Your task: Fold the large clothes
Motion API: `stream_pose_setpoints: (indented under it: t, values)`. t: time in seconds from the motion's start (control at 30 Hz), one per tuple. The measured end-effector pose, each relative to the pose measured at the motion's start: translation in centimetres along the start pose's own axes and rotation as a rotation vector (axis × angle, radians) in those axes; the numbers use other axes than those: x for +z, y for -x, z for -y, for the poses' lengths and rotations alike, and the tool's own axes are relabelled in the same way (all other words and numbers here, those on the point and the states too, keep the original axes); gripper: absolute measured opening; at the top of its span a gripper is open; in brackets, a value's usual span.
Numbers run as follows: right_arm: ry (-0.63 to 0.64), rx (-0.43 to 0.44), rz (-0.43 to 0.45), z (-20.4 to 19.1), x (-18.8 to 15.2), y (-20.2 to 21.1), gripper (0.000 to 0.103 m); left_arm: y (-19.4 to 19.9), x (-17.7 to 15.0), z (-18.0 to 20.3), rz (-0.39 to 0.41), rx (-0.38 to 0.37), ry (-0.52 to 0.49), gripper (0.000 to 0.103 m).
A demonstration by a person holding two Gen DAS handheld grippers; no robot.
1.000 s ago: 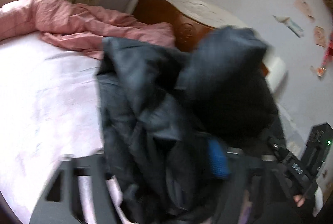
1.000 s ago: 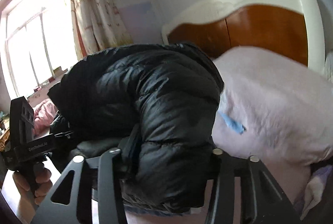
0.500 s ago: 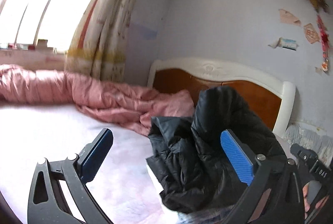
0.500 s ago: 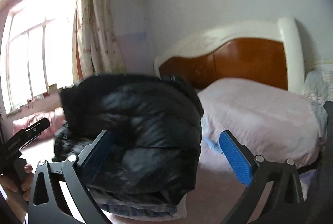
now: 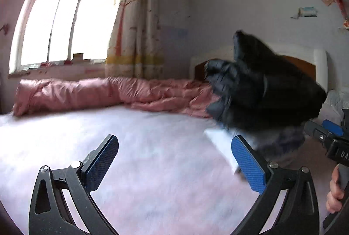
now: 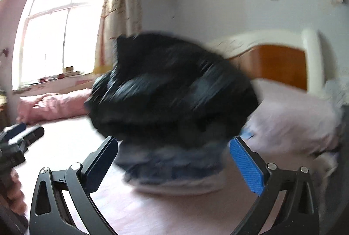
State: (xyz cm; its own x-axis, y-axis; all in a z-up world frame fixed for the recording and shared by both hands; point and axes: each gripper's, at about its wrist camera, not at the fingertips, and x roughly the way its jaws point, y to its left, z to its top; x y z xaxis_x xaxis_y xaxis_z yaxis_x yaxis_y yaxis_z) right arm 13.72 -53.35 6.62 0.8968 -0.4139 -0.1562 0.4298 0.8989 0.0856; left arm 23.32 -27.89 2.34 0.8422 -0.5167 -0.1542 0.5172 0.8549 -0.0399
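Observation:
A bulky black puffer jacket lies bundled on a pile of folded clothes on the bed, over a blue denim piece and a white one. My left gripper is open above the pale pink sheet, with the jacket ahead and to its right and nothing between the pads. My right gripper is open too, facing the blurred jacket head on, and its pads press on nothing. Each gripper shows at the edge of the other's view, the right gripper and the left gripper.
A rumpled pink quilt runs along the far side of the bed under the window and curtain. The wooden headboard and a pale pillow are at the right. A hand holds the right gripper's handle.
Both grippers let go of the black jacket, opened wide and drew back from it. The left one swung left towards the open sheet. The jacket stays on the pile.

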Motion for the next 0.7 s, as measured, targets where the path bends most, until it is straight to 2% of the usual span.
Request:
stream_pose_setpoints:
  t: [0.07, 0.2, 0.33, 0.43, 0.57, 0.7]
  values:
    - [-0.009, 0.039, -0.020, -0.8, -1.7, -0.8, 0.103, -0.5, -1.3, 0.0, -0.023, 0.033, -0.007, 0.103]
    - [0.105, 0.031, -0.027, -2.8, -3.8, -1.1, 0.103, -1.1, -1.6, 0.1, -0.049, 0.059, -0.011, 0.103]
    - [0.100, -0.041, -0.056, -2.8, -4.1, -2.0, 0.103, -0.7, -1.7, 0.0, -0.041, 0.054, -0.005, 0.103]
    - [0.048, -0.070, -0.072, -1.7, -3.9, -2.1, 0.103, -0.6, -1.8, -0.1, -0.035, 0.055, -0.004, 0.103]
    - [0.014, -0.089, -0.060, -1.0, -4.0, -1.7, 0.103, -0.4, -1.8, -0.1, -0.034, 0.052, -0.006, 0.103]
    - [0.036, -0.102, -0.065, -1.4, -4.0, -1.9, 0.103, -0.4, -1.8, -0.1, -0.031, 0.051, -0.008, 0.103]
